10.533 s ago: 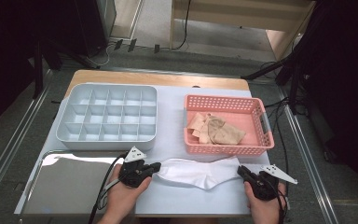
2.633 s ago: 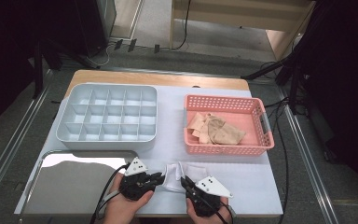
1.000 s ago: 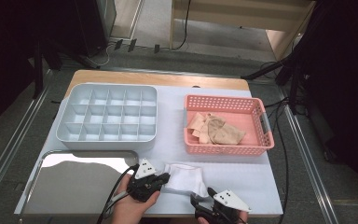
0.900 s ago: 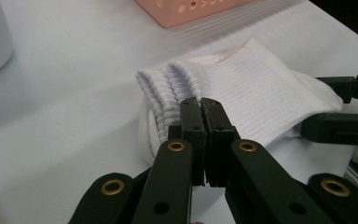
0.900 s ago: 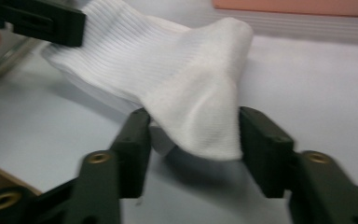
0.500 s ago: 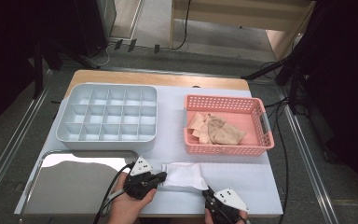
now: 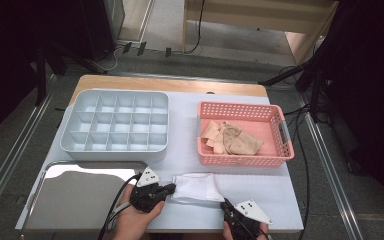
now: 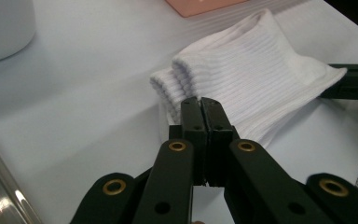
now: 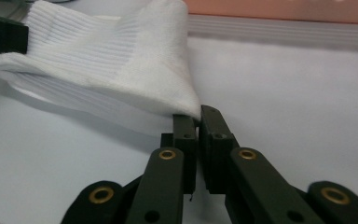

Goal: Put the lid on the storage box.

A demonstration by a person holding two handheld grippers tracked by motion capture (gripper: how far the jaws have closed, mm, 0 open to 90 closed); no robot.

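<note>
A folded white sock [image 7: 197, 187] lies on the pale mat near the table's front edge. My left gripper [image 7: 171, 188] is at its left end, jaws shut on the ribbed edge of the sock [image 8: 256, 79], tips [image 8: 200, 100] pressed together. My right gripper [image 7: 225, 205] is at the sock's near right corner. Its jaws have just been closing, then eased slightly. The corner of the sock [image 9: 112, 60] sits pinched between its tips [image 9: 197, 114]. The right gripper view also shows the left gripper [image 9: 4, 35] at the sock's far end.
A grey compartment tray [image 7: 115, 122] stands at the back left. A pink basket [image 7: 242, 156] at the back right holds beige socks [image 7: 232, 140]. A shiny metal tray [image 7: 80, 200] lies at the front left, beside my left hand.
The right gripper's jaws have closed at the sock's near right corner. Both hands have stayed almost where they were, and the sock lies folded between them.
</note>
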